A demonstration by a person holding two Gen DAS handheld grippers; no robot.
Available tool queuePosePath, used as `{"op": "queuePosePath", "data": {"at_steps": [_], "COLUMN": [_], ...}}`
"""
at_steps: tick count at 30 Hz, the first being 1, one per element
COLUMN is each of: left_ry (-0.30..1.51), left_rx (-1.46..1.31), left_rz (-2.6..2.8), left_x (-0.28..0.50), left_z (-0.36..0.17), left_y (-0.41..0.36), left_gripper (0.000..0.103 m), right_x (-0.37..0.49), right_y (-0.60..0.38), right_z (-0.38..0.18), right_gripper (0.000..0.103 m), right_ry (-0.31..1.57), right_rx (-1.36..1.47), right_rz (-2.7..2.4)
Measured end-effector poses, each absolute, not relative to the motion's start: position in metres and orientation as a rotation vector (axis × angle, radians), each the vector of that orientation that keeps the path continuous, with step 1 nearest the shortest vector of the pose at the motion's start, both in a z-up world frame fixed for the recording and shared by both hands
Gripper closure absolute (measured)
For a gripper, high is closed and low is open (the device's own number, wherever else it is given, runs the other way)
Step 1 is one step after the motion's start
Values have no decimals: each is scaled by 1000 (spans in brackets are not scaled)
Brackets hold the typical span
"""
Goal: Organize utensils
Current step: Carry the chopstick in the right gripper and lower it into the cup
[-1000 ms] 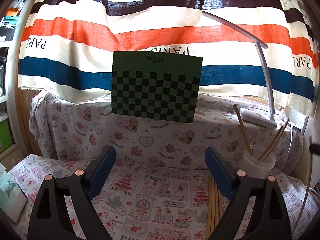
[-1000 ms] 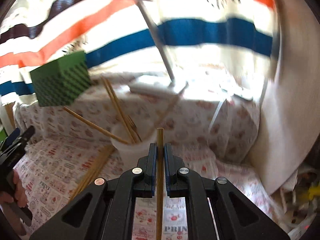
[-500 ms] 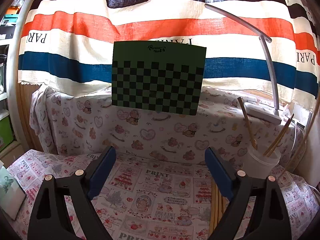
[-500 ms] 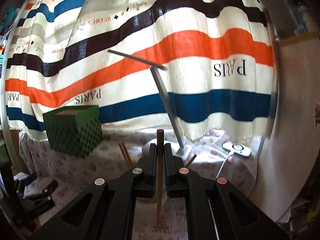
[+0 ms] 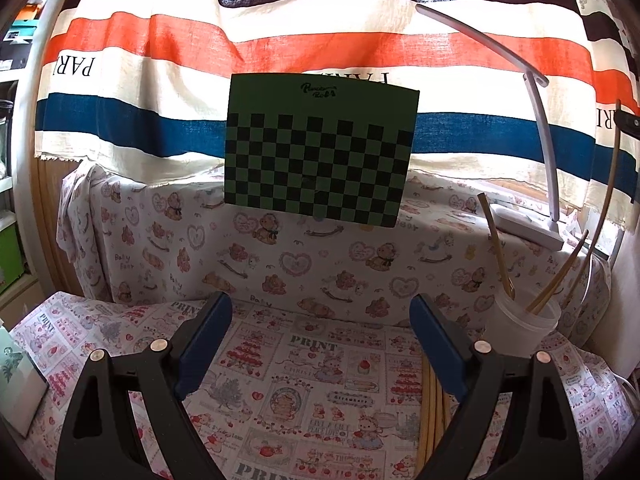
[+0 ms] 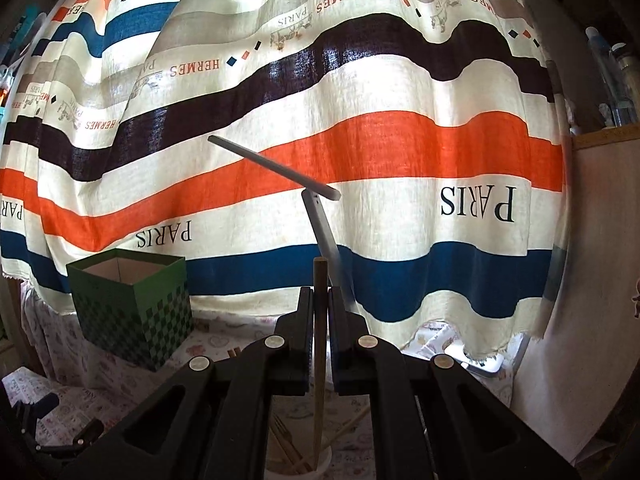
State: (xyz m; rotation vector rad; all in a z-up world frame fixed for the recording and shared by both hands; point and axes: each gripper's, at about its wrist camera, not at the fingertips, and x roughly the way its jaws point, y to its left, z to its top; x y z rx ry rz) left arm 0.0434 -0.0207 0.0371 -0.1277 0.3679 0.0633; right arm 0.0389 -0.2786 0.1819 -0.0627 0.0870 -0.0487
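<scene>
Chopstick (image 6: pixel 319 340) upright between clamped jaws

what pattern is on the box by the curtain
Green and black checks below a plain green band on the box, clearest in the left wrist view.

Backlit striped curtain (image 5: pixel 280 40) (orange, navy, black bands), teddy-print cloth (image 5: pixel 320 264) over ledge, white desk lamp (image 5: pixel 536 128), green checkered box (image 6: pixel 132 308)
</scene>
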Motion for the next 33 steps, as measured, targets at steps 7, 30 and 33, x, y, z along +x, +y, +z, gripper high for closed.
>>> {"op": "queuePosePath", "data": {"at_steps": [7, 30, 33], "left_ry": [373, 386, 385], "left_rx": [-134, -133, -135], "left_rz": [59, 53, 49], "left_x": [44, 46, 45], "left_z": [36, 34, 35], "left_y": [-20, -24, -25], "left_gripper": [14, 14, 14], "right_x": [49, 85, 93], "right_y": [-275, -283, -292], "right_z": [193, 156, 139], "right_gripper": [95, 95, 95], "right_ry": [51, 105, 174], "right_rx": [-54, 1, 49], "right_rz": [-45, -31, -8]}}
